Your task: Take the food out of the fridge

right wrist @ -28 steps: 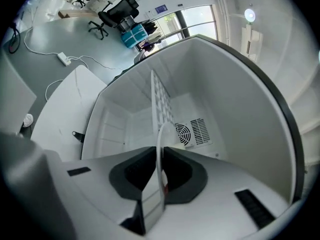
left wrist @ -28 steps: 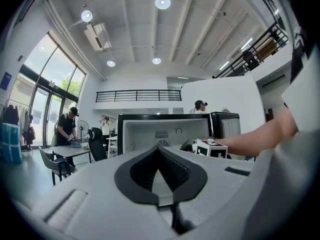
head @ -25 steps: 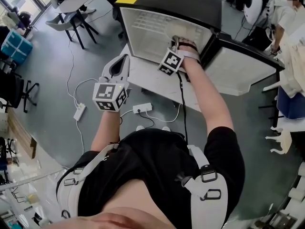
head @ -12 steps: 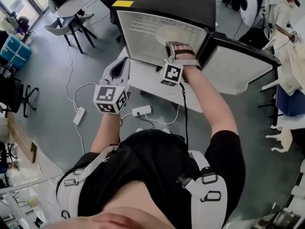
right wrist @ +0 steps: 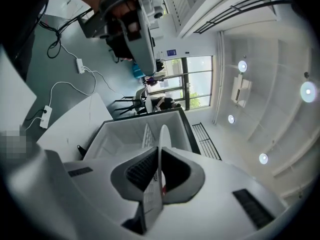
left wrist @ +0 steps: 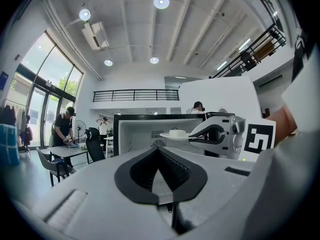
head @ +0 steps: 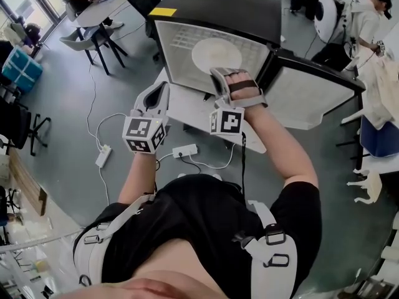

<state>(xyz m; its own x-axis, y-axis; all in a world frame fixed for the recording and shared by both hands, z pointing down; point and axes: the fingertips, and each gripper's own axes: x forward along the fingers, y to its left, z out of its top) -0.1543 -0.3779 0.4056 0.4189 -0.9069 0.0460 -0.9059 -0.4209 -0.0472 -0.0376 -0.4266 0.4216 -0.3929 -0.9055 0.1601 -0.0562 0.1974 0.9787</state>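
Left tongs (head: 162, 87) level, jaws together; right tongs (head: 219, 73) extended forward, gripping.

A round white plate (head: 216, 53) sits level at the open front of the small black fridge (head: 230, 5), with its near rim pinched between the closed jaws of the right gripper (head: 219, 73). A small pale block of food (left wrist: 177, 132) rests near the plate's middle. The fridge is white inside, and its door (head: 312, 95) is swung wide open to the right
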